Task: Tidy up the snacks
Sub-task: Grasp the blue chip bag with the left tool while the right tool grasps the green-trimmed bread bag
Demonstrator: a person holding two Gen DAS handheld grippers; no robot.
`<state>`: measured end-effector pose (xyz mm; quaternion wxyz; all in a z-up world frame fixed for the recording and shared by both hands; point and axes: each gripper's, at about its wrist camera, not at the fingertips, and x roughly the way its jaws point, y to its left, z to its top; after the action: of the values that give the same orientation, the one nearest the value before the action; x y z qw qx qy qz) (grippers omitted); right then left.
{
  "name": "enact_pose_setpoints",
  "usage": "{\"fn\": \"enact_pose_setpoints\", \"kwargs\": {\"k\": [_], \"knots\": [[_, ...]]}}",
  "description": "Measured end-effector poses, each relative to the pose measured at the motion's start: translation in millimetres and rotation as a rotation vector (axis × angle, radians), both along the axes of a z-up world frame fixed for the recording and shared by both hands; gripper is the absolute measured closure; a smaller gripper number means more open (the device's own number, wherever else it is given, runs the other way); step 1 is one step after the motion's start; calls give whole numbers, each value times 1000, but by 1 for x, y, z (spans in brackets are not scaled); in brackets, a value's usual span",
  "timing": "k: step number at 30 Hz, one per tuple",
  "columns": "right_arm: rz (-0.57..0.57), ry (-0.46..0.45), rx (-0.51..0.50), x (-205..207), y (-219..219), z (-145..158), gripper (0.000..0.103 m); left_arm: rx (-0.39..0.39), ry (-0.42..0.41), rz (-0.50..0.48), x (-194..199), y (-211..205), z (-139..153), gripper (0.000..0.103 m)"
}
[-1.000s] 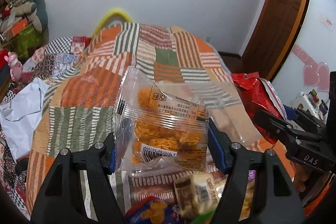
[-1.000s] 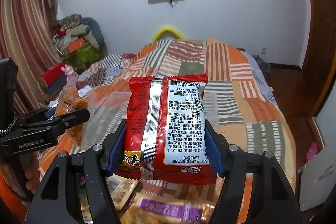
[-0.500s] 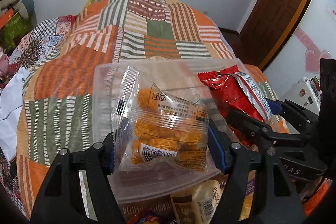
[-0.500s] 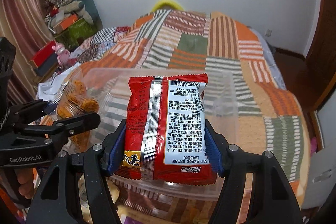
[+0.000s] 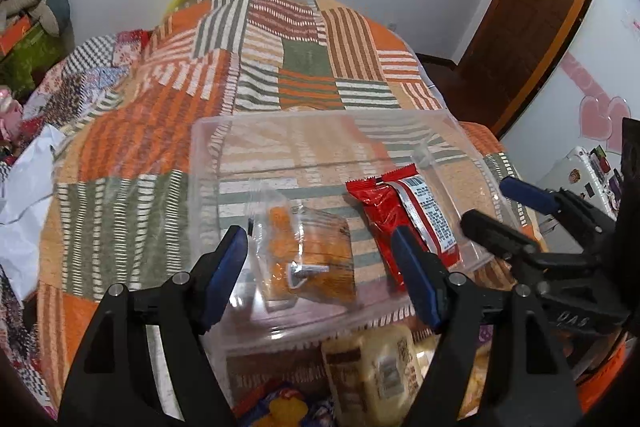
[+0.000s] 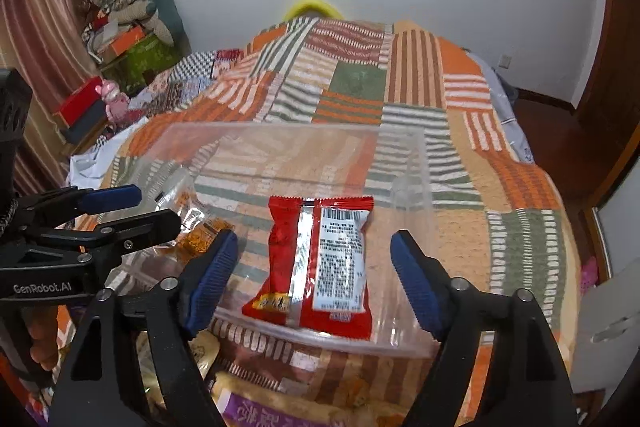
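**Both packets down in the bin**

Your left gripper [image 5: 320,267] gapes wide, holding nothing; the clear orange-snack packet [image 5: 308,259] lies between its fingers in the clear bin [image 5: 320,119]. Your right gripper [image 6: 312,275] is equally spread and empty, the red packet [image 6: 316,263] between its fingers, long axis pointing away.

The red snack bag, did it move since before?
Yes. The red snack bag left the right hand-held gripper, whose jaws now stand open, and dropped into the clear box, where it lies flat.
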<state>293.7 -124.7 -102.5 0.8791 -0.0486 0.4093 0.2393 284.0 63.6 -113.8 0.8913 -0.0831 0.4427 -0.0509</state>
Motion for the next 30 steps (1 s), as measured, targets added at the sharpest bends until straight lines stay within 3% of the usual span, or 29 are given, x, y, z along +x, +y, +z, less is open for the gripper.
{"fn": "enact_pose_setpoints", "kwargs": {"k": [10, 17, 25, 30], "knots": [[14, -81, 48, -43, -21, 33, 26, 25, -79, 17, -55, 10, 37, 18], [29, -113, 63, -74, -29, 43, 26, 49, -98, 24, -95, 15, 46, 16], [80, -120, 52, -108, -18, 33, 20, 67, -98, 42, -137, 22, 40, 15], [155, -74, 45, -122, 4, 15, 19, 101, -80, 36, -161, 22, 25, 14]]}}
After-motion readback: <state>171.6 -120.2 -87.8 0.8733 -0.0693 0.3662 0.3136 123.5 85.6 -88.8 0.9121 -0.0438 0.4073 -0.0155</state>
